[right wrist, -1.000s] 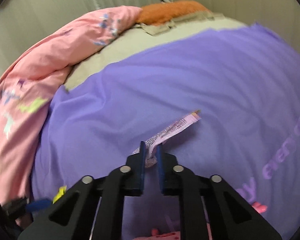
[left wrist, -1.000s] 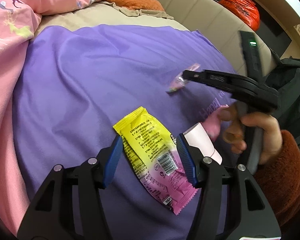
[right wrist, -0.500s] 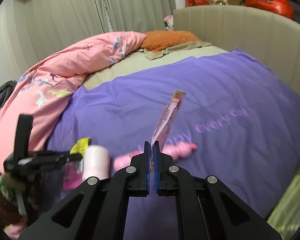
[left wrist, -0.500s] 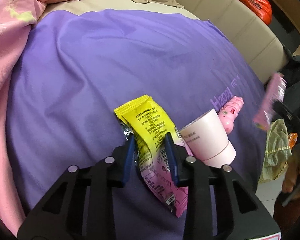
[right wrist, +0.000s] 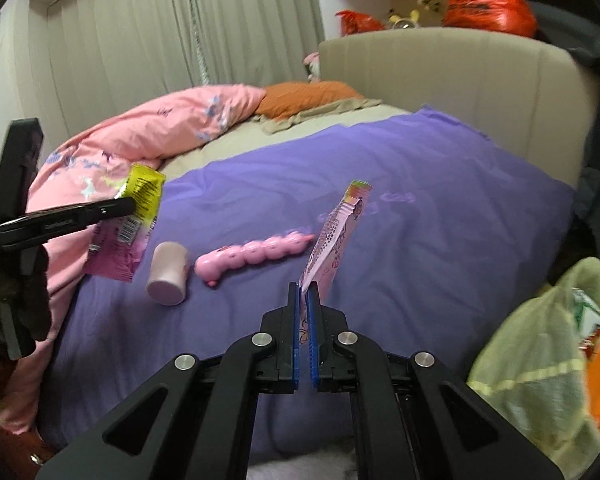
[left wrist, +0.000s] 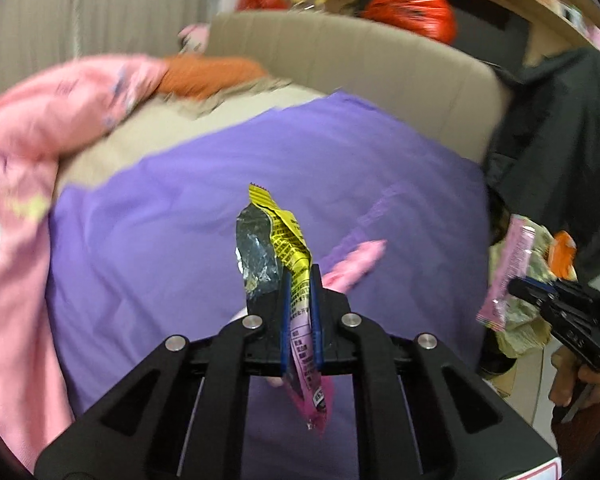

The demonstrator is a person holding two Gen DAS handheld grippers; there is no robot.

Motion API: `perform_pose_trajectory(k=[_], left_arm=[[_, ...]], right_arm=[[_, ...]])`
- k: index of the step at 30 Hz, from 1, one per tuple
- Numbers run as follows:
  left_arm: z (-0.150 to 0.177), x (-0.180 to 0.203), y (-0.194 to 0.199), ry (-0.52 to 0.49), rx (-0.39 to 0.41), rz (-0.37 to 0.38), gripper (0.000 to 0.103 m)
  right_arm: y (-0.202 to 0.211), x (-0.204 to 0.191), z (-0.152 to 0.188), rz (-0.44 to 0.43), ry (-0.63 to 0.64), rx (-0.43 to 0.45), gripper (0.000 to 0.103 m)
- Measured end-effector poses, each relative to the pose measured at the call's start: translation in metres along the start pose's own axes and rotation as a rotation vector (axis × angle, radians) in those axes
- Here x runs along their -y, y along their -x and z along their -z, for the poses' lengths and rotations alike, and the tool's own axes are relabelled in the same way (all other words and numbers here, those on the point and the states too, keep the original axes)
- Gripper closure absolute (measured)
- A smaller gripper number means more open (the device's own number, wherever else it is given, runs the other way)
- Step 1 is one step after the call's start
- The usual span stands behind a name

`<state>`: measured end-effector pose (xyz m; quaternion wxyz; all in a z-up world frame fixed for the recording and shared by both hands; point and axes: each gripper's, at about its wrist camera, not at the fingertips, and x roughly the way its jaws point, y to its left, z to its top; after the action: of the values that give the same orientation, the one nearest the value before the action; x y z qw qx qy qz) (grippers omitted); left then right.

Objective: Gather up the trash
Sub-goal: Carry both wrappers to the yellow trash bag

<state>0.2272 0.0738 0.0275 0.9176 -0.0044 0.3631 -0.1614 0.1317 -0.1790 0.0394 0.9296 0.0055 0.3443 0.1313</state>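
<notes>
A yellow and pink snack wrapper hangs in the air above the purple blanket. My left gripper is closing its jaws on it, and the blue pads press its middle. The right wrist view shows the same wrapper held at the far left. My right gripper is shut on the lower end of a slim pink wrapper, which stands up from the pads. In the left wrist view this pink wrapper hovers beside a pale green trash bag off the bed's right edge.
A pink cup lies on its side on the blanket next to a pink caterpillar toy. A pink duvet is heaped on the left, and a beige headboard stands behind. The trash bag gapes at lower right.
My left gripper closed on the yellow and pink wrapper and lifted it off the blanket. My right gripper carried the pink wrapper up and right, beside the bag.
</notes>
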Motion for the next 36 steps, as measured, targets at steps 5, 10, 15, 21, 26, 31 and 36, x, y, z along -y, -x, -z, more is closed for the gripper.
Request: perform_pose_trajectory(k=[5, 10, 15, 21, 26, 31, 36], left_arm=[[-0.015, 0.057, 0.01, -0.074, 0.032, 0.08, 0.095], [-0.041, 0.117, 0.009, -0.106, 0.059, 0.237, 0.095], [-0.062, 0.206, -0.005, -0.212, 0.072, 0.356, 0.095], [-0.064, 0.298, -0.032, -0.304, 0.025, 0.518, 0.095], [-0.062, 0.343, -0.074, -0.279, -0.105, 0.734, 0.095], [-0.055, 0.388, -0.111, -0.361, -0.15, 0.758, 0.095], [-0.028, 0.435, -0.154, -0.576, -0.236, 0.54, 0.095]], right_arm=[[0.03, 0.024, 0.002, 0.031, -0.013, 0.048, 0.097], [0.076, 0.058, -0.001, 0.101, -0.013, 0.124, 0.097], [0.122, 0.1, -0.001, 0.213, -0.021, 0.165, 0.097], [0.166, 0.161, 0.012, 0.318, -0.071, 0.162, 0.097], [0.175, 0.196, 0.025, 0.366, -0.1, 0.126, 0.097], [0.161, 0.227, 0.033, 0.358, -0.126, 0.068, 0.097], [0.125, 0.253, 0.049, 0.323, -0.177, -0.043, 0.097]])
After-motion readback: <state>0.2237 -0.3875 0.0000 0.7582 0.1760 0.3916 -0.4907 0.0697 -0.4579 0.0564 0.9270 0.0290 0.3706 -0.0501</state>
